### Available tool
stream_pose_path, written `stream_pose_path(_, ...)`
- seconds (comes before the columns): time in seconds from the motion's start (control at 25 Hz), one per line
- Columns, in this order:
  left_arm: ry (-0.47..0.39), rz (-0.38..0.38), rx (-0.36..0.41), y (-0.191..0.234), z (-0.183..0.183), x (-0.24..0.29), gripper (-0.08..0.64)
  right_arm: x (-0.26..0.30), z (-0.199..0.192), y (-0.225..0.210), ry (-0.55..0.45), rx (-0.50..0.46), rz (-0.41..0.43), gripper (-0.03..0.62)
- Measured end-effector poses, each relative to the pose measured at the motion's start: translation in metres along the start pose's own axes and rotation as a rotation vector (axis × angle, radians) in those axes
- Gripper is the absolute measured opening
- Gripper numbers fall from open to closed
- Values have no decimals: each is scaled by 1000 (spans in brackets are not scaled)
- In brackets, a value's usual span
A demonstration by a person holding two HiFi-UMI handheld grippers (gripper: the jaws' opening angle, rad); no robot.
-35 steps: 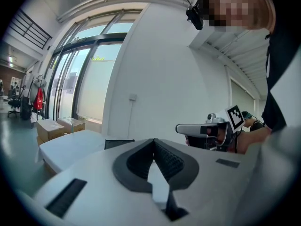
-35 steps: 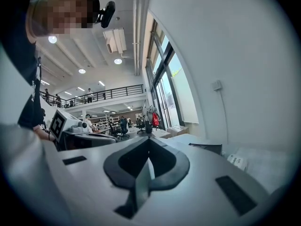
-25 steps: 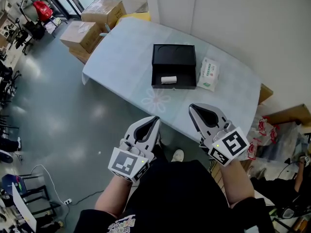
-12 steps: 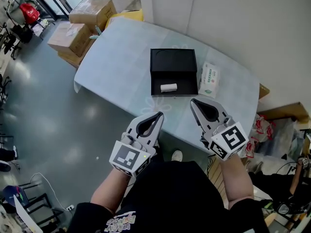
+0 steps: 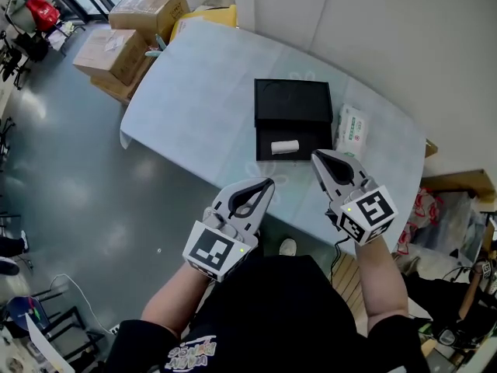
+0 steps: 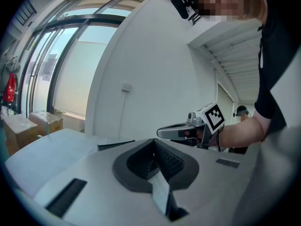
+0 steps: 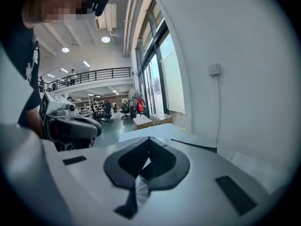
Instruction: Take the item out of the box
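Black box (image 5: 293, 121) open mid-frame, white roll (image 5: 285, 147) inside, untouched; left gripper (image 5: 266, 185) & right gripper (image 5: 318, 157) both closed, empty. Nothing done yet.

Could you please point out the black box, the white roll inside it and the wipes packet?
black box (image 5: 293, 101): head view, upper panel.
white roll (image 5: 285, 147): head view, its middle.
wipes packet (image 5: 353, 133): head view, top face.

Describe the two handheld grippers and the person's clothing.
The left gripper and right gripper are light grey, tapering shells, each with a dark, teardrop-shaped recess. A white cube with black square markers sits on each: left cube, right cube. The person wears a black top.
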State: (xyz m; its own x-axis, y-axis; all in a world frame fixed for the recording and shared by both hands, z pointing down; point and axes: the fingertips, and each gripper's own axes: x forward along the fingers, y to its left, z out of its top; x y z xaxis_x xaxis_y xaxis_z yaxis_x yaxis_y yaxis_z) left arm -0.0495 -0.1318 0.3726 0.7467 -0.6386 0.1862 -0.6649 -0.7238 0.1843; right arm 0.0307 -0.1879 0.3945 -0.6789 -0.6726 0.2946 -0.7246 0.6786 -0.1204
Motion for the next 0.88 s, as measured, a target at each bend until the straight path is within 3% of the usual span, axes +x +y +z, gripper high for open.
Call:
stream_pose_path(0.44,30,-44,-12,33,-12,0,9,62,-27,-18,144,-61,15,9)
stream_pose_path(0.88,64,-48,-30,64,-28,-1,8,113,-100,-36,464,-251,167,12)
